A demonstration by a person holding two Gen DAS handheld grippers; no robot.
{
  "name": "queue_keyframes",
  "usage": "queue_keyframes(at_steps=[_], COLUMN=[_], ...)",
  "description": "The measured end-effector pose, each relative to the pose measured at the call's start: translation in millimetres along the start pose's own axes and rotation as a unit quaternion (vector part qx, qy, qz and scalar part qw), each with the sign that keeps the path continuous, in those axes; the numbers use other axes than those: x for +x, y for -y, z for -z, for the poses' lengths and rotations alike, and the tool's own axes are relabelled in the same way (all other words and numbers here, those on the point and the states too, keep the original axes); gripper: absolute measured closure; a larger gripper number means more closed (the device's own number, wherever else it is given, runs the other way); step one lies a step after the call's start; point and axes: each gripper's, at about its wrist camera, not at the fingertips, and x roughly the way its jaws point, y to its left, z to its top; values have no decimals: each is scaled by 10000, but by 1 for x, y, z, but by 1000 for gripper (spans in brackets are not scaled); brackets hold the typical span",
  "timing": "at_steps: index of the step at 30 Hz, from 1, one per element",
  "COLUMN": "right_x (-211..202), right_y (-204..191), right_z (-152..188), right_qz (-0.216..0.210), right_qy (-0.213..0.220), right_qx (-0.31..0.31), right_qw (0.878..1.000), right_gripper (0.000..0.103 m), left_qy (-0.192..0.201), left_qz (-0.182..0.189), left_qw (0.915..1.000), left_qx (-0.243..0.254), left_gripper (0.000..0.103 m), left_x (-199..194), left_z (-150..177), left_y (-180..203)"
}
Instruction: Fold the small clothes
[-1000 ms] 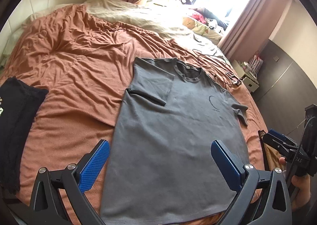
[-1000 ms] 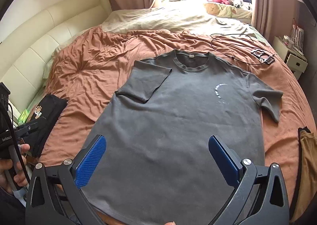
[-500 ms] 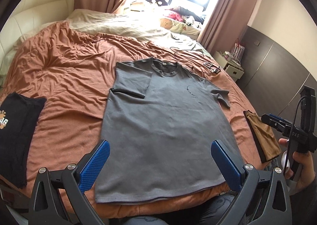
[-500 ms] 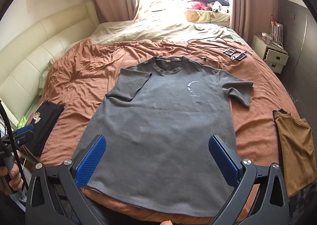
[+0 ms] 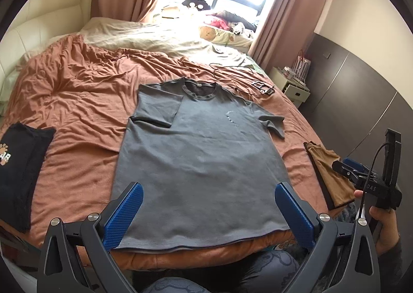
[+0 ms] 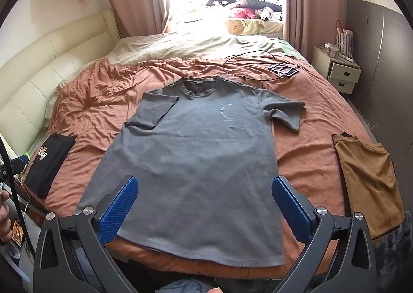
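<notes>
A grey T-shirt [image 5: 201, 163] lies spread flat, front up, across the middle of the bed [image 5: 77, 101], its hem at the near edge and its collar toward the far end; one sleeve is folded in over the chest, the other sleeve lies out flat on the orange sheet. The left gripper [image 5: 208, 211] hangs over the near edge of the bed, above the shirt's hem, with its blue fingers [image 5: 124, 214] spread wide and nothing between them. The right gripper [image 6: 204, 209] is likewise released and empty, over the same hem, a little to the right. A folded black garment [image 6: 49, 161] (with a paw print on it) sits at the left edge of the bed, and a folded tan garment [image 6: 369, 182] lies at the right edge, both well apart from the shirt. A black cable [image 6: 247, 63] loops near the far right corner.
</notes>
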Motion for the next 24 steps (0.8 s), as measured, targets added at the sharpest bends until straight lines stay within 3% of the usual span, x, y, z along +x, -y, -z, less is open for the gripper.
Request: queue_keyframes(at_steps=[10,24], right_x=[2,43], right_y=[44,88], right_z=[-5,-38], right_qz=[167,559], right_qy=[85,86], right_qx=[262,472], right_qw=[9995,9973], right_gripper=[0,0], left_qy=[-180,-442], left_qz=[57,205], left_qw=[9996,9966], left_qx=[194,670], left_gripper=[0,0], left_x=[36,117], left_z=[-19,-79], left_y=[30,66])
